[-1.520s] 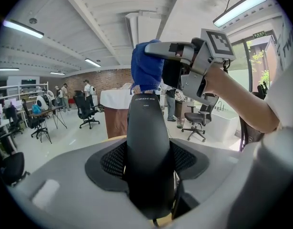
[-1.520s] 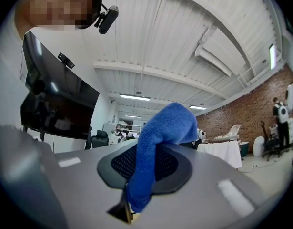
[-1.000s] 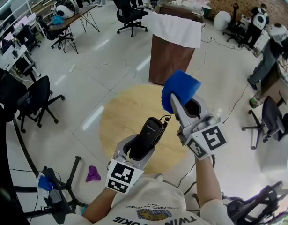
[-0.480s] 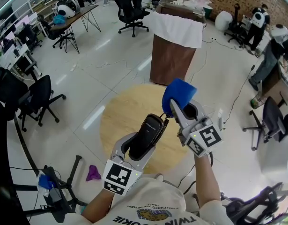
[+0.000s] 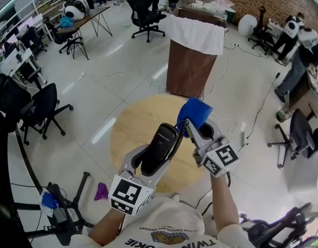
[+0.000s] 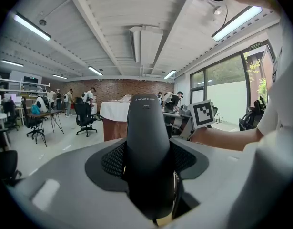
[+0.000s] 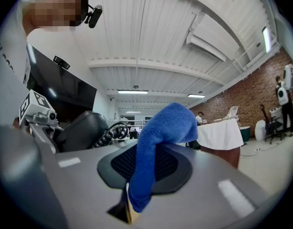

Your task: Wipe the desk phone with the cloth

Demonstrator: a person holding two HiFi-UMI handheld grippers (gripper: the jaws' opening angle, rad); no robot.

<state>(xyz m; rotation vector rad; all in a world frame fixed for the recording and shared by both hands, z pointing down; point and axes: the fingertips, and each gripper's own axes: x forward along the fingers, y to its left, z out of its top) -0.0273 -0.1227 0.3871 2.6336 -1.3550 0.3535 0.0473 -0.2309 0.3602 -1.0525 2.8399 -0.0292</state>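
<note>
Over the round pale wooden table point(image 5: 133, 133), the right gripper point(image 5: 200, 125) with its load has come down since a second ago, when it stood clearly above the other tool; it is now level with the far end of what the left gripper point(image 5: 153, 161) holds, and that left one has risen slightly. The person's white shirt at the bottom of the head view carries upside-down print reading "TWIN" and "COOKIE". Each tool bears a cube with square black-and-white markers point(image 5: 129, 194).

The left gripper's jaws stand fairly wide and are clamped on the black plastic phone handset point(image 5: 161, 149), gripping its lower half. The handset is in the air above the table's near part. Its long axis runs from the jaws up and away from the person, leaning toward the right tool. Small white lettering near its far end starts "CHINO"; the rest is too small to read.

The right gripper's jaws are pinched on a blue terry cloth point(image 5: 196, 111), which drapes over the jaw tips just beside the handset's far end; whether they touch cannot be told. A black coiled cord point(image 5: 178, 136) hangs between them
</note>
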